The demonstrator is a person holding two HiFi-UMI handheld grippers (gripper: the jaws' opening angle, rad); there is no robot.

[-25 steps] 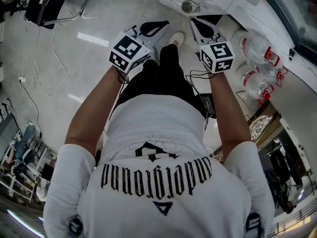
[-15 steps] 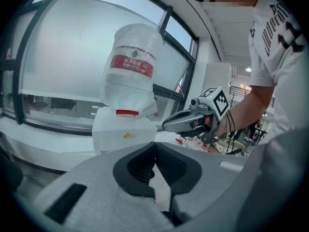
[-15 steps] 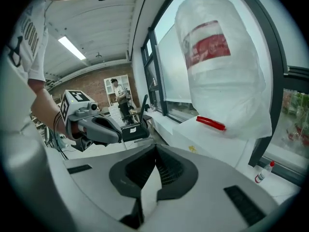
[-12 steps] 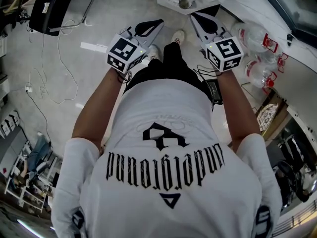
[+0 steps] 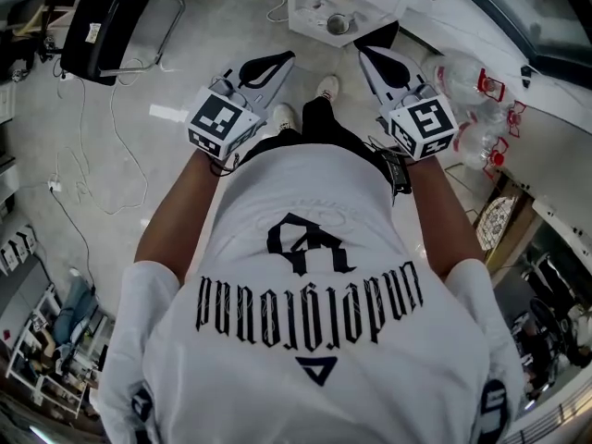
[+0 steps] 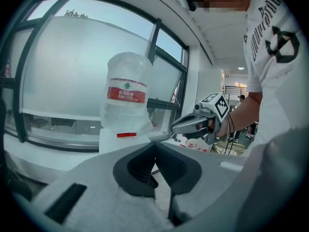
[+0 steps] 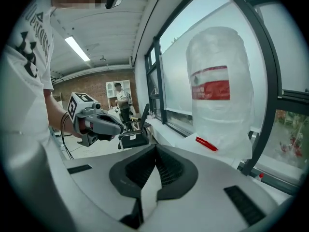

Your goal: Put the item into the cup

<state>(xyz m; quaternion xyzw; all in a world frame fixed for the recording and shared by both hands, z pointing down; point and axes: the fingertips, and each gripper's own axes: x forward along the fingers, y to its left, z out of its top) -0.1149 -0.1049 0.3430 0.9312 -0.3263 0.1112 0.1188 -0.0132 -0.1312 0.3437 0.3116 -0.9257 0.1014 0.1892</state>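
Note:
In the head view a small round cup point(image 5: 338, 24) stands on a white table point(image 5: 310, 3) at the top, beyond both grippers. I cannot make out the item to go into it. My left gripper point(image 5: 282, 59) is held in front of the body, shut, with nothing between its jaws. My right gripper point(image 5: 368, 54) is level with it, also shut and empty. The left gripper view shows its own jaws point(image 6: 154, 145) closed, with the right gripper point(image 6: 195, 122) off to the side. The right gripper view shows its own jaws point(image 7: 155, 146) closed, with the left gripper point(image 7: 104, 124) beyond them.
A large water bottle point(image 6: 126, 98) stands upside down on a white dispenser by the window; it also shows as the water bottle point(image 7: 219, 91). Spare bottles point(image 5: 467, 72) lie on the floor at right. A black chair point(image 5: 102, 26) and loose cables point(image 5: 92, 146) are at left.
Both grippers have risen in front of the body, and the left one has drifted a little to the left. Both stay shut and empty.

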